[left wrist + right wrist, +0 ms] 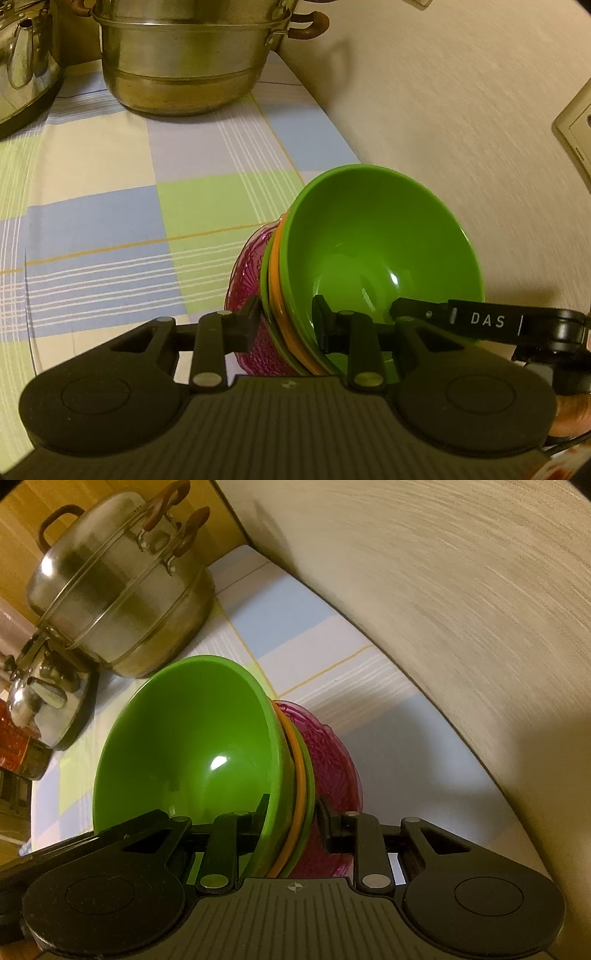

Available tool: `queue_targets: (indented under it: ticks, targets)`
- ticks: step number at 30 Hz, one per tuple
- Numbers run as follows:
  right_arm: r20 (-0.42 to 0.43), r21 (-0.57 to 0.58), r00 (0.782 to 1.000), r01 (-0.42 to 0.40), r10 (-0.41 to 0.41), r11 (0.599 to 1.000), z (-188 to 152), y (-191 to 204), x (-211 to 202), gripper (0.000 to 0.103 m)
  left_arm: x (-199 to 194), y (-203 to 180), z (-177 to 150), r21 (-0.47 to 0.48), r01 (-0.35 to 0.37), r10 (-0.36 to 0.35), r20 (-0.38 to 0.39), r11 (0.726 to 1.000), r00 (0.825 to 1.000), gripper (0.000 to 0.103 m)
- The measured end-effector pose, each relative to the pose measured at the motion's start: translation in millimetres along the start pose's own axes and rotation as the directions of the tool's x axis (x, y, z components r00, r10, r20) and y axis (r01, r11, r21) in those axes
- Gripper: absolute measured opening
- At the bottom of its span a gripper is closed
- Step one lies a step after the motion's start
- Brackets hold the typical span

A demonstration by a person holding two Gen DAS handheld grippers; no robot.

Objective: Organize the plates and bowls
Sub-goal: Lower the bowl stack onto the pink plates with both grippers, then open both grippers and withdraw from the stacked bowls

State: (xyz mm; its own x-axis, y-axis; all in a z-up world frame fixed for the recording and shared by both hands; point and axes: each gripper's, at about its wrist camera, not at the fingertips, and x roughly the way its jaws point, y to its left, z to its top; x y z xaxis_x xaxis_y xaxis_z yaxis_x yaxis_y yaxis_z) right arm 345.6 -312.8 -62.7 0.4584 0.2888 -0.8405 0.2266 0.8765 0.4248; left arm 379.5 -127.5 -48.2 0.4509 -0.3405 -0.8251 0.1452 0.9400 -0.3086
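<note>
the left hand-held gripper (284, 325), low in the middle of the left wrist view, was clamped across the near rims of a nested stack: one finger pressed the outside of the purple glass dish (245, 284) and the other sat inside the green bowl (380, 251). between those two lay an orange rim (276, 280) and a second green rim (265, 284), all packed together. the stack was tilted on edge, its open side facing the right of that frame. at the lower right of the same frame the right hand-held gripper's finger, marked "das", reached into the green bowl.

in the right wrist view the right hand-held gripper (291, 827) straddled the same stack (295, 775) at the lower middle, one finger inside the green bowl (184, 746) and one against the purple glass dish (332, 760). whether its pads were pressing the rims or standing just off them i could not tell.

the stack stood over a desk covered with a checked cloth (110, 206) of blue, green and cream squares, close to a pale wall (461, 110) on the right of the left view. farther back, at the upper left of both frames, a steel stacked pot (184, 62) with brown handles stood on the cloth, and a shiny steel kettle (26, 66) sat just beside it at the left edge. a wall socket (576, 133) showed at the right edge of the left view.
</note>
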Motion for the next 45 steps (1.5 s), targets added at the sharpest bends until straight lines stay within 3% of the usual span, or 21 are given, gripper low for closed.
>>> queue_targets:
  ticks: [1,3,6,16,27,45]
  targets:
    - [0.000,0.001,1.000,-0.004,0.004,1.000,-0.3,-0.1,-0.6,0.032,-0.7,-0.1,-0.3,-0.002,-0.002,0.002,0.004,1.000,1.000,0.028]
    - [0.013,-0.001,1.000,-0.016,0.016,1.000,-1.2,0.5,-3.7,0.049,-4.0,-0.6,-1.9,-0.003,-0.008,0.008,0.017,1.000,1.000,0.034]
    - [0.044,-0.006,0.999,-0.024,0.024,1.000,-2.9,2.5,-11.7,0.057,-12.3,0.0,-3.6,-0.012,-0.011,0.012,0.041,1.000,0.999,0.042]
    - [0.144,-0.017,0.988,-0.047,0.049,0.999,-16.0,14.1,-60.9,0.058,-62.3,-6.3,-19.0,-0.009,-0.008,0.009,0.150,1.000,0.989,0.061]
    - [0.233,-0.081,0.971,-0.028,0.046,0.996,-64.7,22.5,-120.9,0.059,-116.9,-13.1,-72.6,0.005,-0.087,0.083,0.239,0.996,0.967,0.082]
    - [0.247,-0.157,0.969,0.039,0.001,0.987,-160.6,20.1,-148.1,0.060,-158.1,-15.5,-159.6,-0.037,-0.160,0.164,0.258,0.987,0.952,0.083]
